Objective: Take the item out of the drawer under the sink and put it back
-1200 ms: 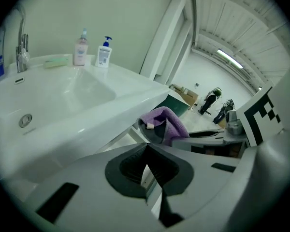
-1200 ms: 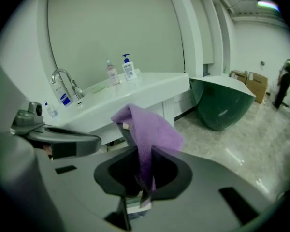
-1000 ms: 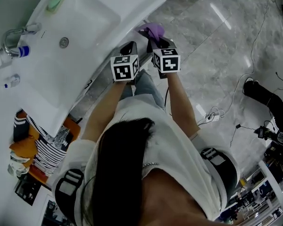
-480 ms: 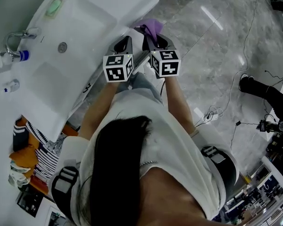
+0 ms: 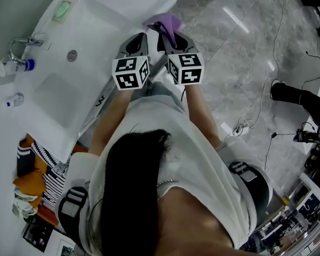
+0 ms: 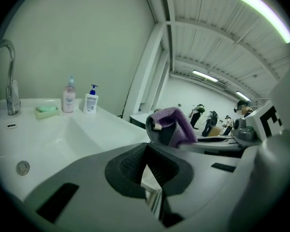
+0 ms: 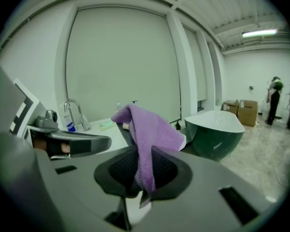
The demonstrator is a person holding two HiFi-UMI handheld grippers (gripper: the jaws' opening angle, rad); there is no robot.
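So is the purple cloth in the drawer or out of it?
Out. The purple cloth is clamped in the right gripper, draped over its jaws, up by the sink rim.

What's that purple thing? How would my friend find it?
Find the big white sink. Just beside its edge, the right gripper holds a cloth. It is the only purple, floppy thing among hard white and grey ones.

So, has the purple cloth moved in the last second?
Yes. The purple cloth, in the right gripper, went up the picture, from near level with the sink drain to above it.
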